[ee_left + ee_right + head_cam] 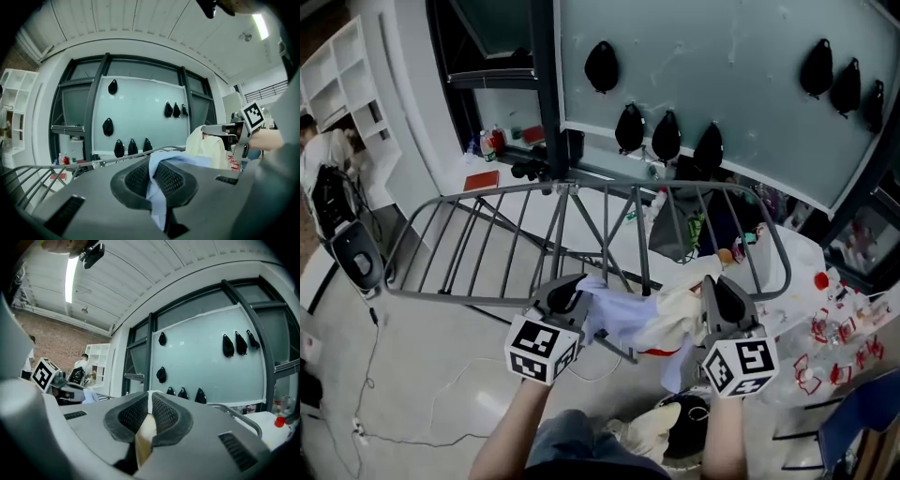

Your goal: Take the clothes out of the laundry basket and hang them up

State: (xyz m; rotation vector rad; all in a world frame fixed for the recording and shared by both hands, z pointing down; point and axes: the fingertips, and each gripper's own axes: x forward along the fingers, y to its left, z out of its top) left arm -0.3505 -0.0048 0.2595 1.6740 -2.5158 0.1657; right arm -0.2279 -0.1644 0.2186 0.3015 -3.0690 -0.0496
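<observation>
A garment [652, 314], pale blue on its left side and cream on its right with a red trim, hangs stretched between my two grippers over the near rail of the grey drying rack [581, 192]. My left gripper [574, 297] is shut on the pale blue edge of the garment [154, 180]. My right gripper [712, 292] is shut on the cream edge [146, 427]. In the left gripper view the right gripper [229, 129] shows at the right with cream cloth [206, 147] draped below it. The laundry basket [680, 427] lies below, holding dark and cream clothes.
Black objects [666, 136] hang on the glass wall behind the rack. A cluttered white table [834, 300] stands at the right. A person [328, 155] stands by white shelves at the far left. A cable [403, 403] runs across the floor.
</observation>
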